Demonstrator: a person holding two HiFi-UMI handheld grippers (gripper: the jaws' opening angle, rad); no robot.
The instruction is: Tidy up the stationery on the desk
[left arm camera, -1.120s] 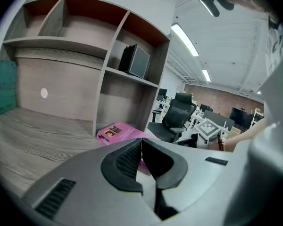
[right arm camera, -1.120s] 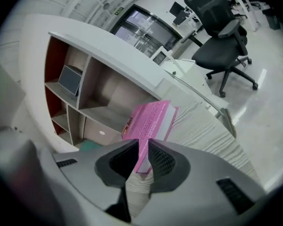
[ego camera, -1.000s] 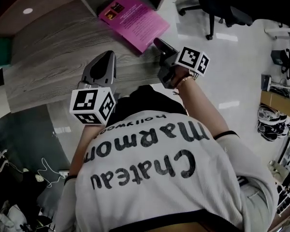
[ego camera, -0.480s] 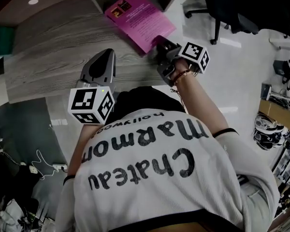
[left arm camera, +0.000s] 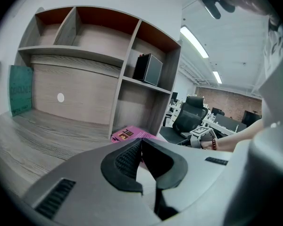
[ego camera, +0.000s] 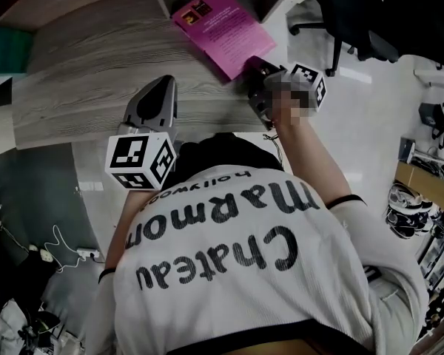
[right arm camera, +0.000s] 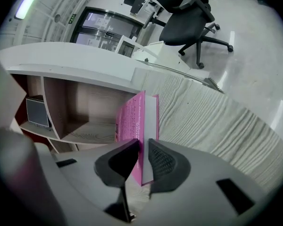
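Grey table [ego camera: 81, 95] bears the pink book [ego camera: 222, 28], long axis running away from the right gripper [right arm camera: 144, 147], whose jaws have just been closing and seemingly pinch its near end; left gripper [left arm camera: 140, 145], farther off, has jaws together, empty.

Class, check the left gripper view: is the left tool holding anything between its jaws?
No, the left tool has its jaws closed together with nothing between them.

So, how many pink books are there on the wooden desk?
1. The pink paperback book lies at the far right corner of the grey wooden desk, before the open shelf unit. The person's body hides the near edge, so more may be there.
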